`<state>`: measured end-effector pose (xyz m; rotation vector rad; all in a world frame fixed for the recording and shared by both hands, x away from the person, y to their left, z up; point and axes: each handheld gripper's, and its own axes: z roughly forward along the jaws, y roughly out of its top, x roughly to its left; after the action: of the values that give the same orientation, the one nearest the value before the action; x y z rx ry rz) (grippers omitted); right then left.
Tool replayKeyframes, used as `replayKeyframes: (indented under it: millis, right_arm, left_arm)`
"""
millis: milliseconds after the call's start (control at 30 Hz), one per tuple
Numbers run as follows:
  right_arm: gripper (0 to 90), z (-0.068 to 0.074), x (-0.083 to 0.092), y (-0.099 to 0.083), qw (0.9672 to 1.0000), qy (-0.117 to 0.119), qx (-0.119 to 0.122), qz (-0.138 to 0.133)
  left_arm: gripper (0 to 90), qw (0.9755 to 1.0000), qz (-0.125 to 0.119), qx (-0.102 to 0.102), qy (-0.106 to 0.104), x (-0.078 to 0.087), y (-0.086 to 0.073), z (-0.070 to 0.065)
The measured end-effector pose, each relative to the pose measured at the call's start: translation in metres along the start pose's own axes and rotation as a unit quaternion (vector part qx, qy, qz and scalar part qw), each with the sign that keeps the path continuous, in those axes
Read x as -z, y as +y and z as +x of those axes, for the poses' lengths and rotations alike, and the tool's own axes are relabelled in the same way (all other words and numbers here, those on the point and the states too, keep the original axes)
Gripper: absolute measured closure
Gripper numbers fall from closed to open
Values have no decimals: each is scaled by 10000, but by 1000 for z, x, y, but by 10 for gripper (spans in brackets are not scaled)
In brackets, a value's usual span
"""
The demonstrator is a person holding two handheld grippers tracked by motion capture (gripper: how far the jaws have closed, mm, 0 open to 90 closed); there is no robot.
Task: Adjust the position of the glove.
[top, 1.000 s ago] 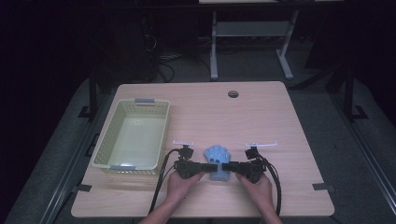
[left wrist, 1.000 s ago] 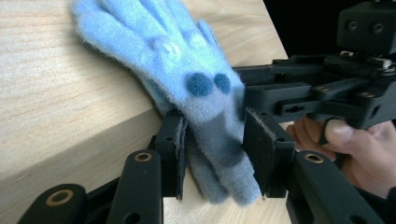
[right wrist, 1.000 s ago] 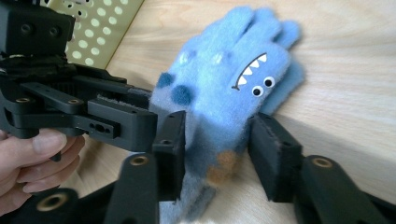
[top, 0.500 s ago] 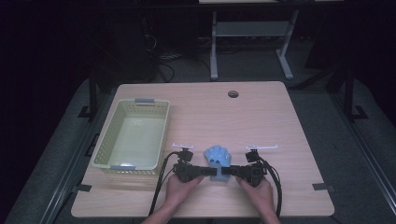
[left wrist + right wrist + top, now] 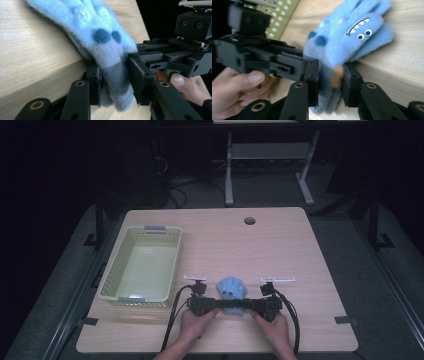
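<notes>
Down near the front edge of the wooden table (image 5: 300, 245), a fluffy blue glove (image 5: 231, 290) lies flat between the two grippers, its fingers fanned toward twelve o'clock in the high view. The left gripper (image 5: 212, 304) comes at its cuff from nine o'clock and the right gripper (image 5: 247, 305) from three o'clock, so the two point at each other. Both sets of jaws have just been closing with the cuff between them. In the left gripper view the left gripper (image 5: 117, 82) pinches the grey-blue cuff of the glove (image 5: 100, 32) between its pads. In the right gripper view the right gripper (image 5: 330, 80) squeezes the same cuff, and the glove (image 5: 352, 32) shows a toothy monster face with two eyes. A pale green basket (image 5: 140, 265) stands at about ten o'clock from the glove, well apart from it.
</notes>
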<state>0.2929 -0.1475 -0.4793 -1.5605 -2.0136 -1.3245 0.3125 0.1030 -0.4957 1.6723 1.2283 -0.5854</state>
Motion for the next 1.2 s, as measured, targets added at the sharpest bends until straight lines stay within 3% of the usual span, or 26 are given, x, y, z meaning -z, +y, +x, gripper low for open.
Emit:
replayKeyframes:
  millis: [200,467,933,1200]
  right_arm:
    - [726,1,1,2,10000,23,53,-29]
    - [732,2,3,3,10000,-5,84,-54]
    - [733,19,16,17,9992,32,308,-233]
    - [733,29,24,21,9984,83,399,-402]
  left_arm:
    - [641,9999,21,36,-164,-1,2,3]
    - [661,9999,49,-4,-157,-1,4,1]
    - [664,9991,-159,-309,-235,12,16,-18]
    - [667,9979,-170,-604,-175,20,23,-32]
